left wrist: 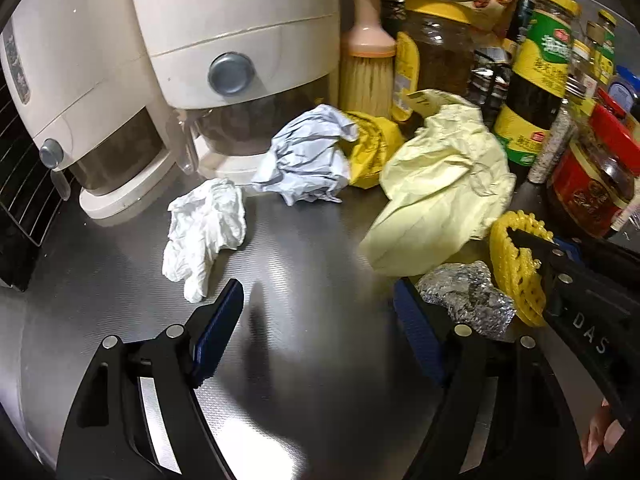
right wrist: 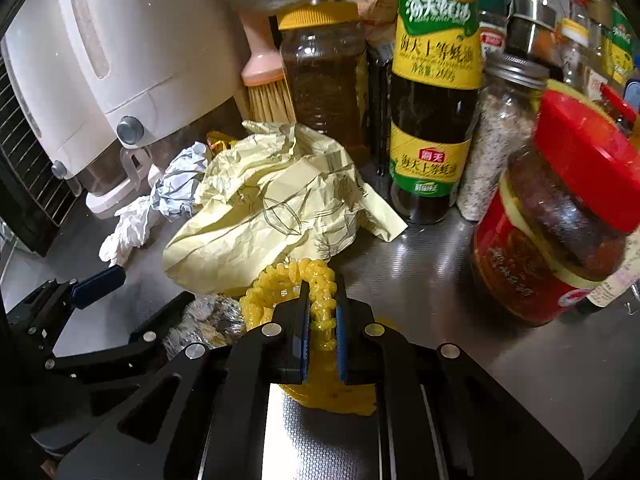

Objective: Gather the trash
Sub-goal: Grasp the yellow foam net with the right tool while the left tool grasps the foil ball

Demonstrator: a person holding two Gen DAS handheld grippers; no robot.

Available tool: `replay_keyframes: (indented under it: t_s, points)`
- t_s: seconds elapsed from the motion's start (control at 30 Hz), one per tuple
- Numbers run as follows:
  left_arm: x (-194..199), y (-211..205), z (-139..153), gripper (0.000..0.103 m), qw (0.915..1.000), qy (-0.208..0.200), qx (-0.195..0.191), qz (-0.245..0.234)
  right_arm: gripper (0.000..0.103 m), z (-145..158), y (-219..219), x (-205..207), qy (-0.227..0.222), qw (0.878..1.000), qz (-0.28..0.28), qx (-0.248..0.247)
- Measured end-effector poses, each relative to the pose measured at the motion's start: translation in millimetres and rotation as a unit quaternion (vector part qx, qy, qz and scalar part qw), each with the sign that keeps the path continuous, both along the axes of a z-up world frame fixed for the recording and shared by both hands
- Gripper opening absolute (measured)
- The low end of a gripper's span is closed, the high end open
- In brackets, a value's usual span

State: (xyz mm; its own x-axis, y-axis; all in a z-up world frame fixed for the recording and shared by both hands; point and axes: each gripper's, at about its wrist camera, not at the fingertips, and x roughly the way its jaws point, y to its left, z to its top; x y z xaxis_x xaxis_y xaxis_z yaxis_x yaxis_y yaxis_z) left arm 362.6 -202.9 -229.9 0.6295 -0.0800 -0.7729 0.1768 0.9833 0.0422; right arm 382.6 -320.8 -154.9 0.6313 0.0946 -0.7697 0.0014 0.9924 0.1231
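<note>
Trash gathered around the pale yellow paper

Crumpled pale yellow paper [right wrist: 264, 216] lies on the steel surface [left wrist: 304, 264] and serves as the landmark. The right tool [right wrist: 322, 316] has its blue pads pressed together on a yellow foam net [right wrist: 316, 280], pinching it just in front of the paper. Beside the net, toward the left tool, sits a ball of aluminium foil [left wrist: 468, 296], touching the paper's near edge. The left tool [left wrist: 320, 320] is spread wide over bare surface, its right finger just beside the foil, gripping nothing. Left of the paper lie a crumpled blue-grey paper [left wrist: 308, 156] and, further left, a white tissue [left wrist: 204, 228]. A yellow wrapper [left wrist: 374, 148] is wedged between the blue-grey paper and the pale yellow one. Behind the paper stand a pink-handled brush [right wrist: 266, 80], a dark sauce bottle [right wrist: 434, 92] and a red-lidded jar [right wrist: 560, 216]. Two white dispensers [left wrist: 224, 60] stand behind the tissue.
</note>
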Motion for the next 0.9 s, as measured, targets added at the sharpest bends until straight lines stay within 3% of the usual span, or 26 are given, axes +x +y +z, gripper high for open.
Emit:
replay_keyframes:
  t_s: [0.23,0.47,0.6,0.9]
  points:
    - [-10.0,-11.2,7.8,0.075,0.9998,-0.006,-0.005,-0.017,0.011,6.3,-9.7,-10.0,-0.004,1.0,-0.012,0.014]
    - [-32.5,-14.1,16.2,0.082,0.9997,-0.012,-0.006,-0.022,0.011,10.0,-13.4,-21.1,-0.004,1.0,-0.012,0.017]
    - [-47.4,-25.2,23.7,0.085,0.9986,-0.017,-0.013,-0.049,0.011,13.9,-17.3,-29.7,-0.009,1.0,-0.02,0.018]
    - [-42.3,-56.3,16.9,0.085,0.9963,-0.013,-0.013,-0.084,0.011,6.4,-49.9,-37.8,-0.003,0.998,-0.05,0.023]
